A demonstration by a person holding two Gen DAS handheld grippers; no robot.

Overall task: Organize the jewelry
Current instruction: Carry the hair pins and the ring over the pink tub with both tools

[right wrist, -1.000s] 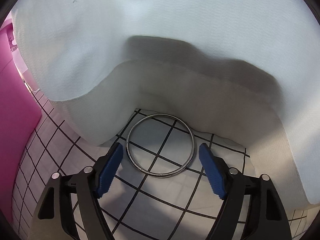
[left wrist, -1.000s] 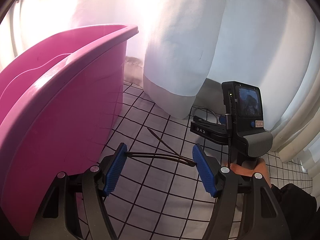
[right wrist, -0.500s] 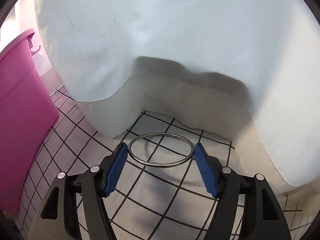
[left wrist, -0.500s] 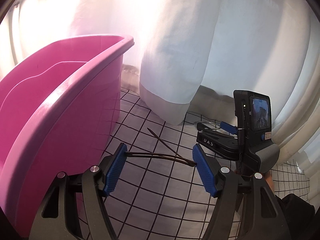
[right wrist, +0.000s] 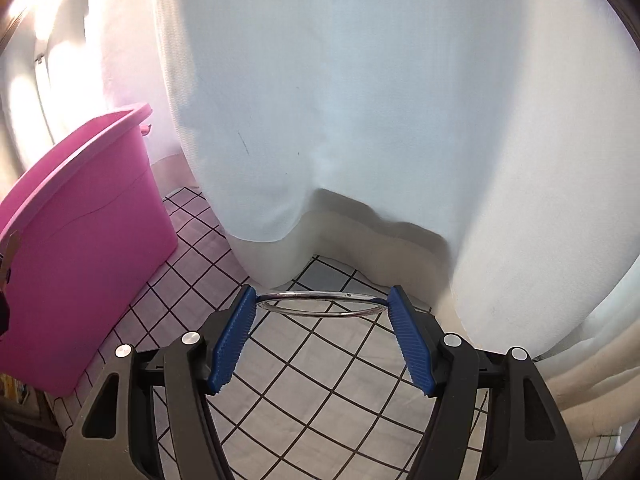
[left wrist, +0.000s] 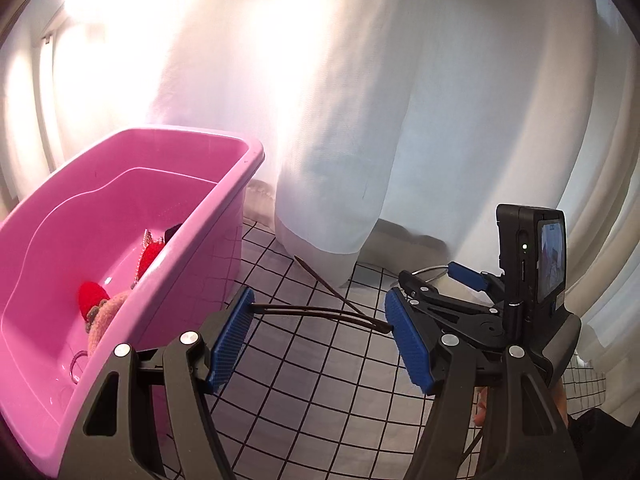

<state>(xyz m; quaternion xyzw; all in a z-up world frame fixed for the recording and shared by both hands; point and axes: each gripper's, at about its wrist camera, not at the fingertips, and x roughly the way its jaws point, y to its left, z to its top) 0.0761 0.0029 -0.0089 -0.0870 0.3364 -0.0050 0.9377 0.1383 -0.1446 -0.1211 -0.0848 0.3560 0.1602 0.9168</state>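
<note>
Silver bangle (right wrist: 322, 303) spans the gap of the right gripper (right wrist: 320, 304), lying nearly flat between the two blue pads, its rim touching the left pad (right wrist: 236, 334) near its tip and the right pad (right wrist: 402, 328) near its tip, so the jaws are clamped on the ring at roughly its full width, and it is lifted clear above the white cloth with a black grid (right wrist: 304, 376). Behind it hangs a white curtain (right wrist: 360, 100), and to the left stands the pink plastic tub (right wrist: 80, 232), well apart from the bangle. From the other hand's camera, the left gripper (left wrist: 320, 314) holds a thin dark brown hairpin-like piece (left wrist: 316, 312) crosswise: one end meets the left pad (left wrist: 234, 332) near its tip and the other end touches the right pad (left wrist: 404, 340), with a second thin prong (left wrist: 328, 284) slanting away toward the curtain; the piece is raised above the grid cloth (left wrist: 304, 384). The pink tub (left wrist: 224, 216) sits just left of this gripper, and inside it lie a red knitted item (left wrist: 92, 294), a tan fuzzy piece (left wrist: 104, 316), another red piece with a pale chain (left wrist: 150, 254) and a small clear ring (left wrist: 78, 364) on the bottom. To the right, the other gripper's black body and its small screen (left wrist: 552, 256) show, with part of the bangle (left wrist: 430, 271) visible beyond it
</note>
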